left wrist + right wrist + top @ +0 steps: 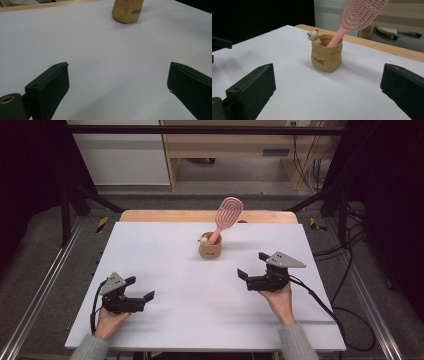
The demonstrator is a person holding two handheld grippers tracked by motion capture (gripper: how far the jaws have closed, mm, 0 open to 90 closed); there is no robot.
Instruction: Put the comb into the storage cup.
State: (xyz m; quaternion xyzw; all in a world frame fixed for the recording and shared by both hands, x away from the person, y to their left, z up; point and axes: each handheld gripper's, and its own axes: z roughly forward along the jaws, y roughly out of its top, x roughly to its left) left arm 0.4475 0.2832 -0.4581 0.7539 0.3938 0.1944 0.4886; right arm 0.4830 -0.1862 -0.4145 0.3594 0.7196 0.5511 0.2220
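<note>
A tan pouch-shaped holder (210, 250) stands upright near the table's far middle, with a small bear figure (313, 35) on its rim. A pink hairbrush (227, 215) leans in it, handle down, head up and to the right. The holder (327, 55) and the brush (359, 15) are seen close up in the right gripper view. The holder's base (128, 11) lies far off in the left gripper view. My left gripper (139, 289) rests open at the near left with nothing between its jaws. My right gripper (252, 265) is open at the right, apart from the holder.
The white table top (165, 265) has a wooden strip (165, 216) along its far edge. Black frame posts stand at both sides. Cables (345, 310) trail off the right edge onto the floor. A wooden cabinet (235, 145) stands beyond the table.
</note>
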